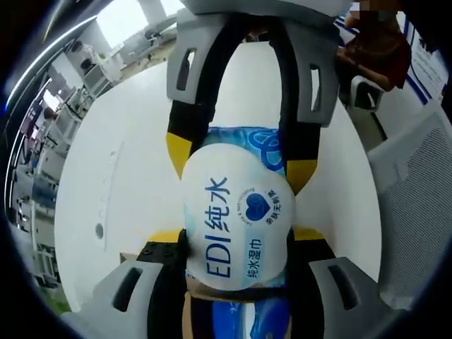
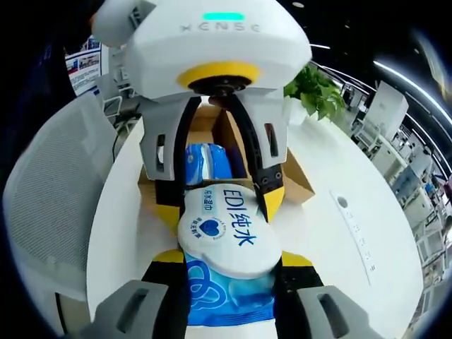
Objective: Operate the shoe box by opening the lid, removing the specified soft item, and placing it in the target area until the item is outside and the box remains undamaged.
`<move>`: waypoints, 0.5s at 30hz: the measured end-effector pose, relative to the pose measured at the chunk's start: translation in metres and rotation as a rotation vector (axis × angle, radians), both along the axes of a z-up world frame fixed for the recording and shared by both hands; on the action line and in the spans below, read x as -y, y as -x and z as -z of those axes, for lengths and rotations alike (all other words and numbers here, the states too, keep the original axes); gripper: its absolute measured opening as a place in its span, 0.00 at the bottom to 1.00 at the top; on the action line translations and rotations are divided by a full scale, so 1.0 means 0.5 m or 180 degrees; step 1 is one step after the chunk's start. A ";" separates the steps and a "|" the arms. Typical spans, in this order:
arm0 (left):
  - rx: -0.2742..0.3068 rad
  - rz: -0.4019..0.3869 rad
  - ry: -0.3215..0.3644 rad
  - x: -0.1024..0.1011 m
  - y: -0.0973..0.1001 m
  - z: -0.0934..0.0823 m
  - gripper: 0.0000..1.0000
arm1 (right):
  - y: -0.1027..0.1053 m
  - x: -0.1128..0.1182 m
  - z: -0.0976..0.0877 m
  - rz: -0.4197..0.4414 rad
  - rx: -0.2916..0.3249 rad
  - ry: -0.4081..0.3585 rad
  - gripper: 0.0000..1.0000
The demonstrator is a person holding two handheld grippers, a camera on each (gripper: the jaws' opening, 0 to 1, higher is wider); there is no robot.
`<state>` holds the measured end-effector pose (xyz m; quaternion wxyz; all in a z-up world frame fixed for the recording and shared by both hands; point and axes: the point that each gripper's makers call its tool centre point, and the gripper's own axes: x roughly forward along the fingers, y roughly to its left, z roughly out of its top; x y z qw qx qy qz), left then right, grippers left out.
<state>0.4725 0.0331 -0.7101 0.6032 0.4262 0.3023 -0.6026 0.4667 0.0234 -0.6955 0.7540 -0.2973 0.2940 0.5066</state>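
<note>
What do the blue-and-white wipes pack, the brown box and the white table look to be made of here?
Blue-and-white wet-wipes pack: soft glossy plastic film, judging by its sheen and wrinkles, with a smoother white lid label.
Brown open shoe box: matte cardboard, from its raw tan flaps.
White round table: smooth hard top, likely laminate; the exact material is unclear.
Both grippers close on the pack.

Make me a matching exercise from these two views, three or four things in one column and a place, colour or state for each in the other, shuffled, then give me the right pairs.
Things:
1. wet wipes pack
2. shoe box
3. plant
4. mesh chair

Descriptions:
A. green, beyond the box on the table
B. brown cardboard, open
C. held between the left gripper and right gripper
D. grey, beside the white table

Pairs: 1-C, 2-B, 3-A, 4-D
</note>
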 end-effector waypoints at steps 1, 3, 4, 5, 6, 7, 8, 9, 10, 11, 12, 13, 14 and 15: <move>-0.0002 0.0002 -0.0003 0.000 0.000 0.003 0.56 | 0.000 0.000 0.004 0.0002 0.0000 -0.0001 0.42; -0.0024 -0.0003 -0.0010 0.000 0.000 0.010 0.56 | 0.000 0.000 0.011 -0.0004 -0.0008 -0.0003 0.42; -0.0026 -0.0003 -0.0014 0.000 0.000 0.013 0.56 | 0.000 0.000 0.014 -0.0006 -0.0008 0.0001 0.42; -0.0027 -0.0007 -0.0014 0.000 0.001 0.018 0.56 | -0.001 0.001 0.018 -0.0011 -0.0003 0.0009 0.42; -0.0028 -0.0008 -0.0014 0.000 0.001 0.019 0.56 | -0.002 0.001 0.020 -0.0012 -0.0004 0.0010 0.42; -0.0046 -0.0014 -0.0019 0.000 0.000 0.026 0.56 | -0.002 0.001 0.026 -0.0016 -0.0015 0.0008 0.42; -0.0049 -0.0012 -0.0021 0.001 0.000 0.029 0.56 | -0.002 0.001 0.029 -0.0017 -0.0016 0.0007 0.42; -0.0053 -0.0011 -0.0025 0.001 0.000 0.032 0.56 | -0.001 0.001 0.033 -0.0014 -0.0019 0.0003 0.42; -0.0058 -0.0008 -0.0029 0.001 0.000 0.035 0.56 | 0.000 0.001 0.034 -0.0014 -0.0018 0.0002 0.42; -0.0064 -0.0005 -0.0036 0.001 0.001 0.040 0.56 | 0.001 0.001 0.038 -0.0012 -0.0017 0.0001 0.42; -0.0066 -0.0002 -0.0041 0.001 0.001 0.042 0.56 | 0.001 0.001 0.041 -0.0012 -0.0014 0.0003 0.42; -0.0072 -0.0001 -0.0047 0.001 0.002 0.045 0.56 | 0.001 0.001 0.044 -0.0015 -0.0010 0.0005 0.42; -0.0076 -0.0003 -0.0048 0.002 0.002 0.047 0.56 | 0.000 0.002 0.046 -0.0016 -0.0012 0.0004 0.42; -0.0080 -0.0005 -0.0048 0.003 0.002 0.050 0.56 | 0.000 0.003 0.050 -0.0013 -0.0019 -0.0003 0.42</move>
